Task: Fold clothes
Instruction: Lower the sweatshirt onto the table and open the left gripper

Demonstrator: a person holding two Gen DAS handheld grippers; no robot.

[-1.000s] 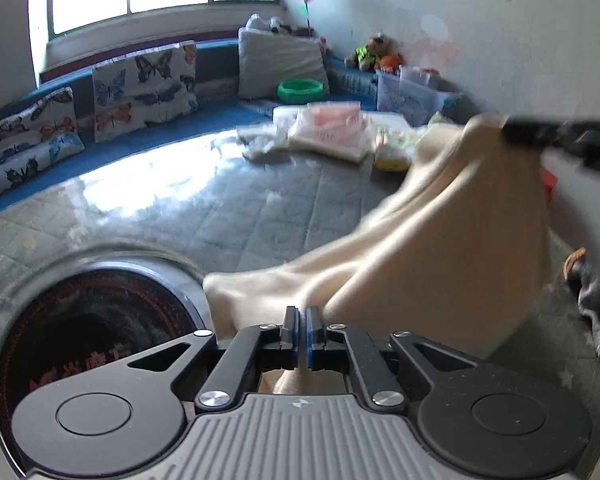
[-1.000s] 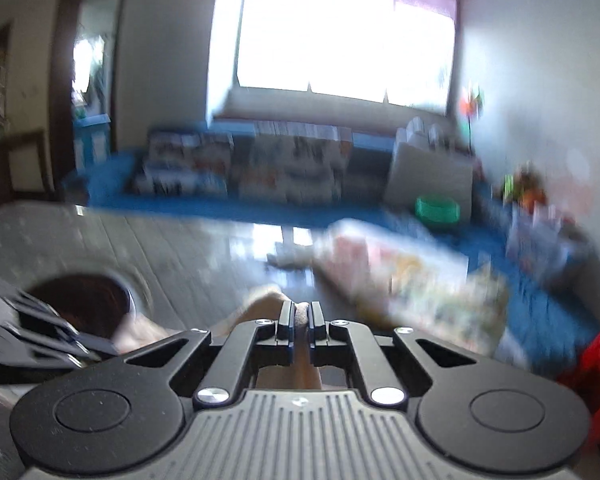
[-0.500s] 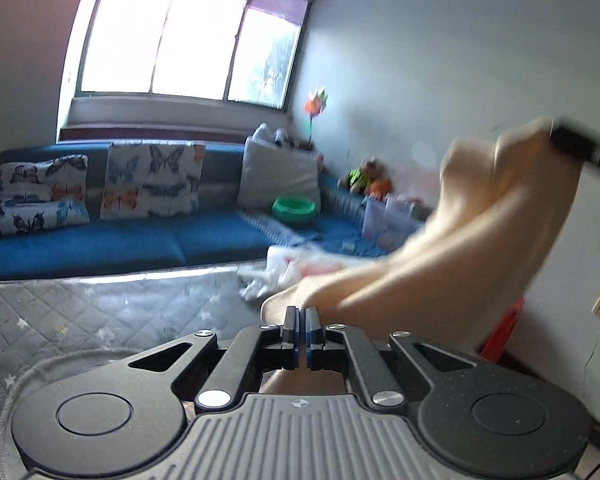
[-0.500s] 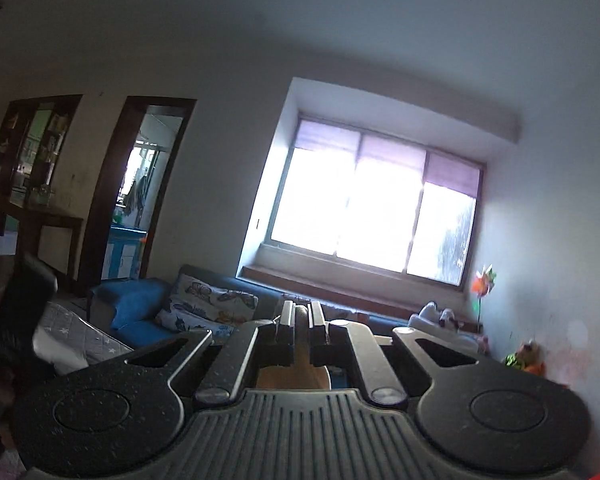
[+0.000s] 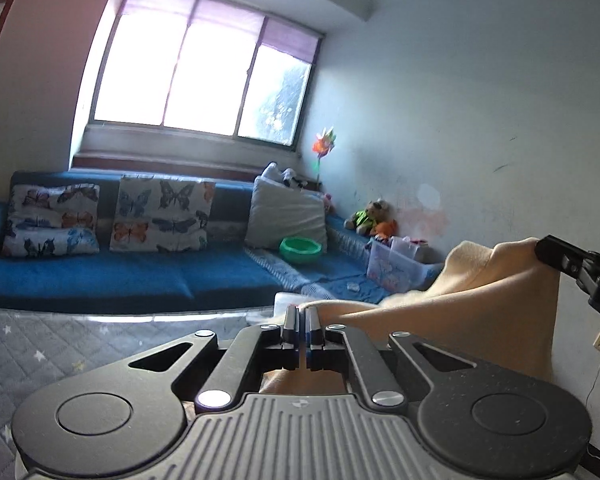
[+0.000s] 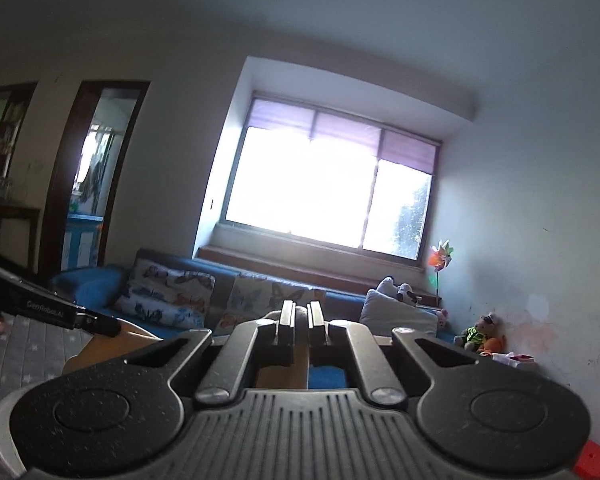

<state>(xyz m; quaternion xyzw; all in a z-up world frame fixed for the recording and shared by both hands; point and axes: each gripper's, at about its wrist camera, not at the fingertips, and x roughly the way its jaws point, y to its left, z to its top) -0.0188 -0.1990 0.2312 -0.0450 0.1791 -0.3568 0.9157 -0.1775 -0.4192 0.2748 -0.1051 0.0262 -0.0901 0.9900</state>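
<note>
The left gripper [image 5: 302, 330] is clamped on the cream garment [image 5: 480, 304], its fingers [image 5: 290, 322] together on an edge; right of it the cloth sags, soft and light, lifted clear of the quilted mat [image 5: 40, 344]; further right, the right gripper [image 6: 300, 326] pinches the other edge, best held at corners.

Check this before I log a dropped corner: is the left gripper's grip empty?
No, the left gripper is shut on the cream garment.
</note>
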